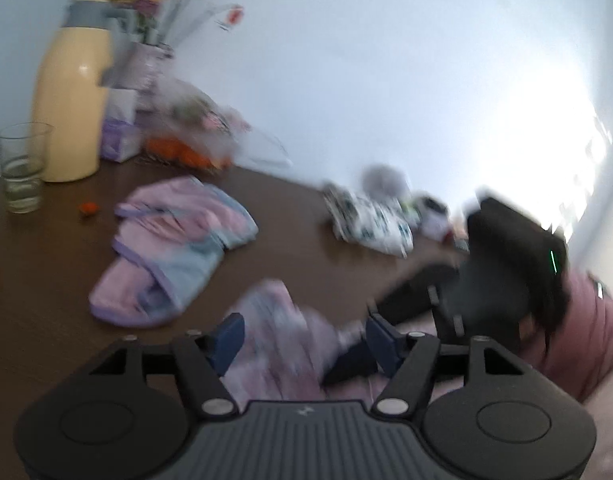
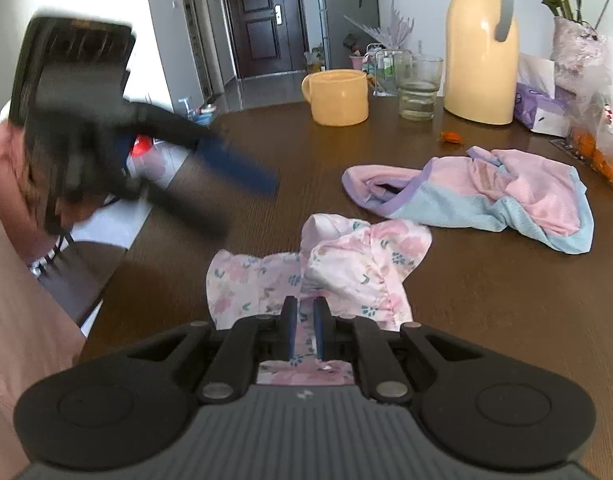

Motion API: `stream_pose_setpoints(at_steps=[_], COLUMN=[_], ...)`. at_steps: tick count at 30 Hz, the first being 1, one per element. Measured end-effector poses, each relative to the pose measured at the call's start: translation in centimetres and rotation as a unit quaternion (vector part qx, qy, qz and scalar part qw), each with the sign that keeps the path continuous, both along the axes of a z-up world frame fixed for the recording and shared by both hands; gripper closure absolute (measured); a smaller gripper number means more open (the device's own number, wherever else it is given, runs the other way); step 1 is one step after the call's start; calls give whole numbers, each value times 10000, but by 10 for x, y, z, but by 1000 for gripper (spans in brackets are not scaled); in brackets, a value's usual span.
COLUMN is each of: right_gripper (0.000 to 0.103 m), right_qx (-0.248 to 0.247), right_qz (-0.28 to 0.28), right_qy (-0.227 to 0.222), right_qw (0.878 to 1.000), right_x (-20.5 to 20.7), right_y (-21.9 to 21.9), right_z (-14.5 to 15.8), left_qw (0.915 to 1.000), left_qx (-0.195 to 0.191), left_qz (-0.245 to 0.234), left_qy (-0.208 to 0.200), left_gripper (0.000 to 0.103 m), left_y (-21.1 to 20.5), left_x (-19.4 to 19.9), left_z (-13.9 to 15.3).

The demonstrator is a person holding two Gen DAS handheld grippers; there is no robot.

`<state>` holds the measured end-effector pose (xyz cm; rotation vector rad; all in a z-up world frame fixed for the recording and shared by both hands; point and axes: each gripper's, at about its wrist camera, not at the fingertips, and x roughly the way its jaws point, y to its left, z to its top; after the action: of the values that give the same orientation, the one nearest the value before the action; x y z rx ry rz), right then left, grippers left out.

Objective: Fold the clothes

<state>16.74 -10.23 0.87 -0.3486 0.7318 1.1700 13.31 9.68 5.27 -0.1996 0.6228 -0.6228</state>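
Note:
A pink floral garment (image 2: pixel 346 264) lies crumpled on the dark wooden table (image 2: pixel 486 320). My right gripper (image 2: pixel 304 320) is shut on its near edge, with cloth pinched between the blue pads. In the left wrist view the same floral garment (image 1: pixel 274 332) is blurred, and my left gripper (image 1: pixel 304 340) stands open above it with the pads clear of the cloth. From the right wrist view the left gripper (image 2: pixel 250 206) hovers blurred over the table's left side. A second garment, pink and light blue with purple trim (image 2: pixel 486 192) (image 1: pixel 174 248), lies loose farther back.
A yellow jug (image 2: pixel 480 52), a glass (image 2: pixel 420 88), a yellow mug (image 2: pixel 338 96), a tissue pack (image 2: pixel 538 104) and a bag of oranges (image 1: pixel 186 148) line the back. A white patterned bundle (image 1: pixel 370 220) lies at the wall. The table edge (image 2: pixel 118 264) drops off at left beside a pink sleeve (image 2: pixel 10 300).

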Motion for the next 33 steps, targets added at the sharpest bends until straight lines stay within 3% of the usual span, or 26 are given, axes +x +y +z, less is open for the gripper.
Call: stream_pose_setpoints(at_steps=[5, 7, 8, 9, 10, 11, 15, 18, 21, 23, 26, 27, 30, 33], right_gripper=[94, 94, 94, 94, 94, 94, 94, 87, 70, 70, 73, 78, 82, 82], right_qx=[-121, -164, -185, -195, -198, -202, -188, -102, -72, -121, -251, -285, -401, -611], right_qz=[95, 153, 178, 204, 234, 264, 317, 167, -281, -716, -1295, -1404, -1353, -1262], right_qy=[-143, -191, -212, -218, -212, -215, -302, -527, -750, -745, -448, -323, -64, -216], right_qw=[9998, 9996, 9994, 9994, 9993, 9992, 9989, 9984, 9968, 9946, 9902, 9892, 9900, 9899], right_x=[-10, -15, -17, -19, -20, -21, -31, -37, -34, -24, -6, -1, -1, -14], right_y=[10, 14, 16, 17, 18, 19, 13, -7, -32, -43, -50, -50, -44, -38], right_z=[-5, -7, -8, -9, -11, -12, -3, 18, 36, 37, 23, 16, -6, -22], left_qw=[9985, 9955, 9941, 9927, 9911, 9910, 9927, 9951, 9969, 9970, 9957, 9948, 9923, 9907], left_qx=[397, 736, 862, 968, 1074, 1063, 826, 539, 244, 158, 59, 29, -9, -63], left_qz=[-101, -215, -220, -207, -194, -169, -103, -102, -121, -88, 54, 113, 305, 380], left_qy=[375, 548, 620, 688, 756, 802, 869, 828, 732, 747, 926, 1008, 1198, 1305], left_gripper=[39, 59, 63, 73, 91, 97, 98, 98, 98, 98, 98, 98, 97, 89], left_y=[-27, -42, -46, -49, -52, -52, -42, -31, -23, -20, -14, -13, -10, -4], left_x=[41, 53, 56, 59, 61, 64, 64, 53, 40, 35, 32, 31, 29, 28], left_z=[-7, -15, -20, -26, -32, -37, -47, -42, -35, -36, -47, -52, -67, -72])
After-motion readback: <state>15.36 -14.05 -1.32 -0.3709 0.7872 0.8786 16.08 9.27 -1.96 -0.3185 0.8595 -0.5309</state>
